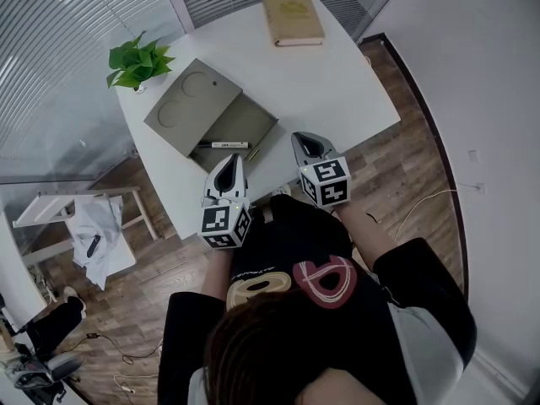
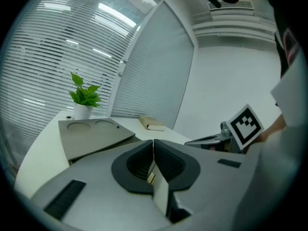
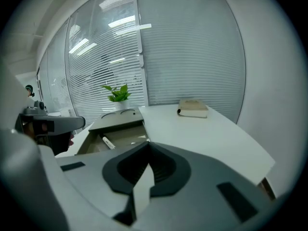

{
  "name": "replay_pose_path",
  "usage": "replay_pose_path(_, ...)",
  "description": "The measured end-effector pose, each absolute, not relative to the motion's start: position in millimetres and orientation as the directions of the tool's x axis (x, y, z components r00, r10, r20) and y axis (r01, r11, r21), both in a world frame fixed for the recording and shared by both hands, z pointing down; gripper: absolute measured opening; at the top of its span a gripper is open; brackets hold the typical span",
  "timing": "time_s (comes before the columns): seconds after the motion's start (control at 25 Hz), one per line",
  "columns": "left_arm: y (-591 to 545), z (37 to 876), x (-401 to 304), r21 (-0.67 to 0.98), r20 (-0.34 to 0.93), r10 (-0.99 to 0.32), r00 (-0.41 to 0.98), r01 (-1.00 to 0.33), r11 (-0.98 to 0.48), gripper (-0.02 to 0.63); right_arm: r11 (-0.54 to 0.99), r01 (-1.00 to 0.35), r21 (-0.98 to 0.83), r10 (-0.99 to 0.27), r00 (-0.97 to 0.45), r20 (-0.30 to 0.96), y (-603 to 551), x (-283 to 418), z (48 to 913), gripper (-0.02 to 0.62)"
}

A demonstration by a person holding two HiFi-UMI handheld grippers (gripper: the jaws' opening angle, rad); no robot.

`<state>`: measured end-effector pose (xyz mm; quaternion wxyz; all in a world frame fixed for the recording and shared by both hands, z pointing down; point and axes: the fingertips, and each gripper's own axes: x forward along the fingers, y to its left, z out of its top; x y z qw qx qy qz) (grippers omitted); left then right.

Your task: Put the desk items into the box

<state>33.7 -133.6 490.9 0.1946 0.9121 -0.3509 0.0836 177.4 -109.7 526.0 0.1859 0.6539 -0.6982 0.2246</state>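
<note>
An open grey-brown box (image 1: 245, 123) lies on the white table (image 1: 337, 83), its lid (image 1: 191, 103) folded back to the left. Inside lies a white marker (image 1: 224, 145), which the right gripper view also shows as a marker (image 3: 107, 142) in the box (image 3: 126, 134). A tan book (image 1: 293, 18) rests at the far edge. My left gripper (image 1: 229, 157) hovers at the box's near edge, jaws shut and empty; its own view shows them closed (image 2: 154, 141). My right gripper (image 1: 304, 136) sits just right of the box, shut with nothing held (image 3: 148, 143).
A potted plant (image 1: 137, 60) stands at the table's far left corner, behind the lid. A white chair with cloth (image 1: 94, 230) stands on the wood floor to the left. The table's near edge runs just under both grippers. Glass walls with blinds surround the desk.
</note>
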Motion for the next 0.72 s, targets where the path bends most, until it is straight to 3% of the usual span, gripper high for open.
replay_pose_path(0.72,-145.5,493.6,24.6,0.303,0.284,-0.628,0.724,-0.689,-0.658,0.02,0.068,-0.997,-0.042,-0.842,-0.08,0.534,-116.0,174.8,519.4,0.008)
